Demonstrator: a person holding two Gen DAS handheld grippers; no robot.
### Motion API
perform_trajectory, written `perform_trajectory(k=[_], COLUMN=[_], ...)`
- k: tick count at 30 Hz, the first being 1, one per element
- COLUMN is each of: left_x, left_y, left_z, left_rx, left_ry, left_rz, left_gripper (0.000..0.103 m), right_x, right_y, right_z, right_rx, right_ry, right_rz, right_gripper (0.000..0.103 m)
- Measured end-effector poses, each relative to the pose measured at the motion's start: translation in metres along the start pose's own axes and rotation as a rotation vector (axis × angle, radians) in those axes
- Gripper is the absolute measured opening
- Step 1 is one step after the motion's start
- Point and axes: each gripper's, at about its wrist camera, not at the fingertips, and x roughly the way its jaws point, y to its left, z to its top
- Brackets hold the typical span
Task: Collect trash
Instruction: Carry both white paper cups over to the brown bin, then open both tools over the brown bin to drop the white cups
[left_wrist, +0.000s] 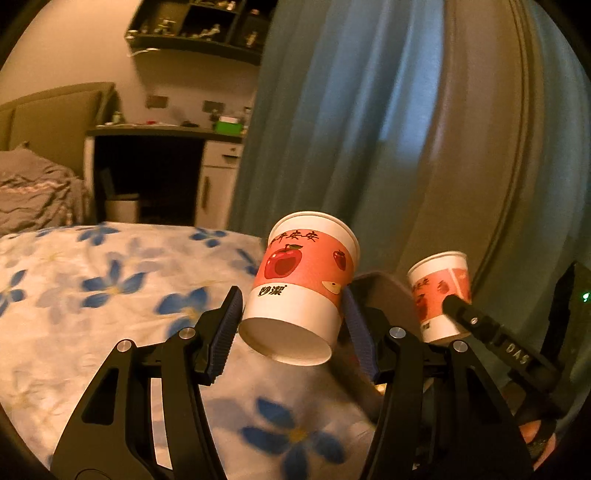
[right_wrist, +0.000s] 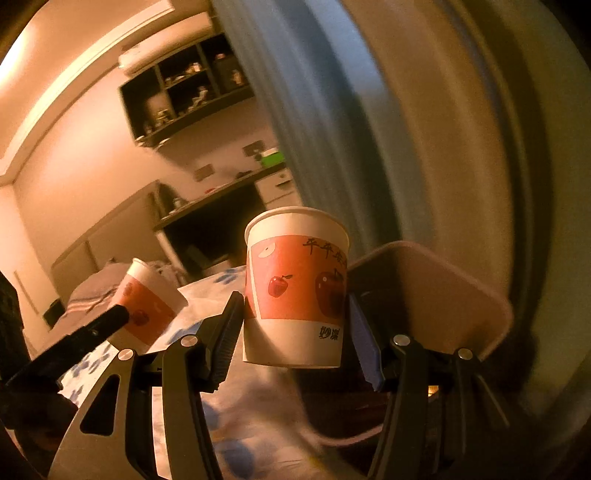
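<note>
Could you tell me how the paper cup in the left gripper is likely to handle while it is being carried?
The cup looks thin-walled paper, so it is probably light and may crush under a hard squeeze. It sits tilted in the left gripper, so it might slip.

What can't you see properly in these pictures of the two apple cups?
- Inside the left gripper's cup: left wrist view looks at its base and side, so contents stay hidden.
- Inside the right gripper's cup: right wrist view sits below the rim.
- Shelf items: too small and blurred.
- Chair: partly behind cup and fingers, blurred.
</note>
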Motion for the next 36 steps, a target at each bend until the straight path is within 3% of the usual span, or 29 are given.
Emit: perform_trajectory(k=[6,16,36], left_x=[0.043,0.093,0.130], left_y=[-0.034,-0.057,-0.067], left_z=[-0.004,-0.023,-0.043], left_rx=[0.017,0.033,0.014], left_ry=[0.033,0.107,0.182], left_rz=[-0.070,-0.103,-0.153], left_gripper=[0.055,0.055,0.056], right_x=[0.007,0.019,0.039], right_y=[-0.034,-0.065,-0.073], right_z=[0.001,-0.003,-0.015], right_rx=[0.034,0.051,-0.002], right_ry=[0.009,0.035,0.082], right_rz=[-0.051,-0.092,-0.165], right_gripper=[0.055,0.055,0.056])
